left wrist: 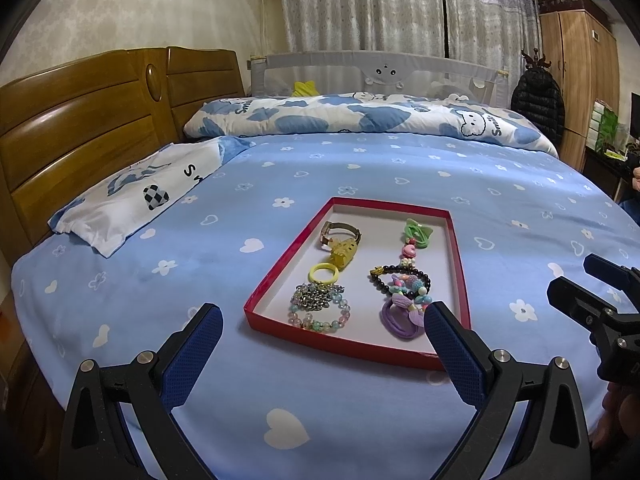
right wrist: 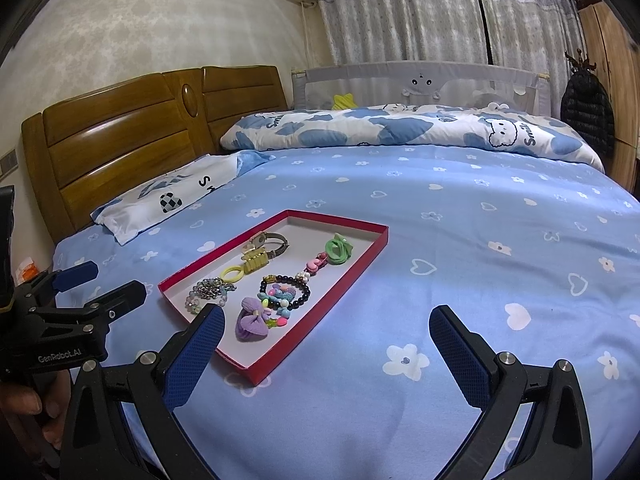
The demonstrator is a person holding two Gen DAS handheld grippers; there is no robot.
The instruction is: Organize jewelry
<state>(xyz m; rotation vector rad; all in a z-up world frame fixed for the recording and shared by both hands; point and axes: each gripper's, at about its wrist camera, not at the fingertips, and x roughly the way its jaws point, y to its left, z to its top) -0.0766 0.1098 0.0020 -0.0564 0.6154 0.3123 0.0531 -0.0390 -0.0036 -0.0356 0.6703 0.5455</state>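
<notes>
Left wrist view: the left gripper (left wrist: 322,330) is spread wide and empty, with the red tray (left wrist: 280,264) just ahead of its fingertips on the blue bedsheet (left wrist: 120,280). The right gripper (right wrist: 326,330), equally wide and empty, has the tray ahead and to its left. Risk: the beaded bracelet (left wrist: 320,314) and chain (left wrist: 318,294) overlap, so a pinch may drag both; the soft mattress lets the light tray tip or slide.

Blue bedsheet (left wrist: 360,168) (hearts, flowers); pillow (left wrist: 132,196) beside wooden headboard (left wrist: 80,128); rolled quilt (left wrist: 360,118); grey curtains (left wrist: 368,4).
</notes>
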